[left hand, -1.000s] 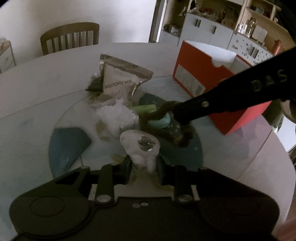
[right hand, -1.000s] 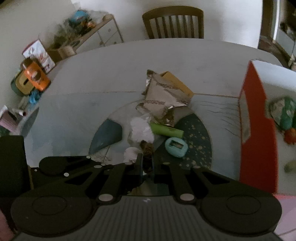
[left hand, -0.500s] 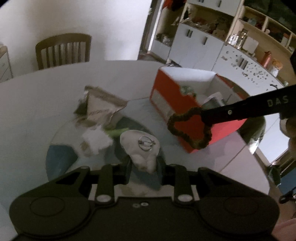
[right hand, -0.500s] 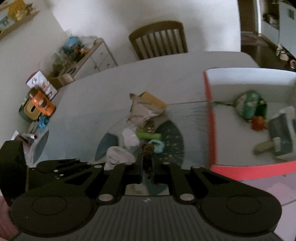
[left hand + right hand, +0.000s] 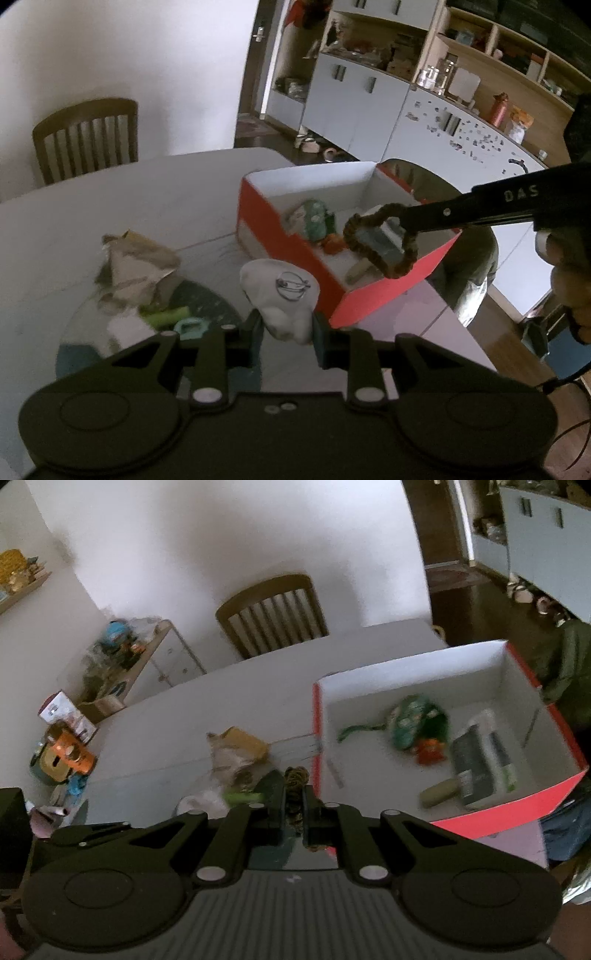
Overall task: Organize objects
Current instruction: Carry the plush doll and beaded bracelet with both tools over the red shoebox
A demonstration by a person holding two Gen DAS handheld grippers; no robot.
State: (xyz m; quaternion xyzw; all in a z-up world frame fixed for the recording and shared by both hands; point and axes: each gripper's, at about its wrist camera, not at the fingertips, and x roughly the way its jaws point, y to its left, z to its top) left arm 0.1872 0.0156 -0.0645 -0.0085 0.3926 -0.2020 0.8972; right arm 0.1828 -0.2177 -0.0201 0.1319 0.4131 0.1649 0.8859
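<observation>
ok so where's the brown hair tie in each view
Left wrist: brown hair tie right of centre, hanging from the right tongs above the red box.
Right wrist: bottom centre, pinched between the tongs, just left of the box's red wall.
Shared landmark: the wooden chair beyond the table.

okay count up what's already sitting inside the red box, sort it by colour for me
Inside the red box:
Green: 2, the pouch and the olive tube
Orange: 1, a small item
Grey and white: 1, a carton
Total: 4
</observation>
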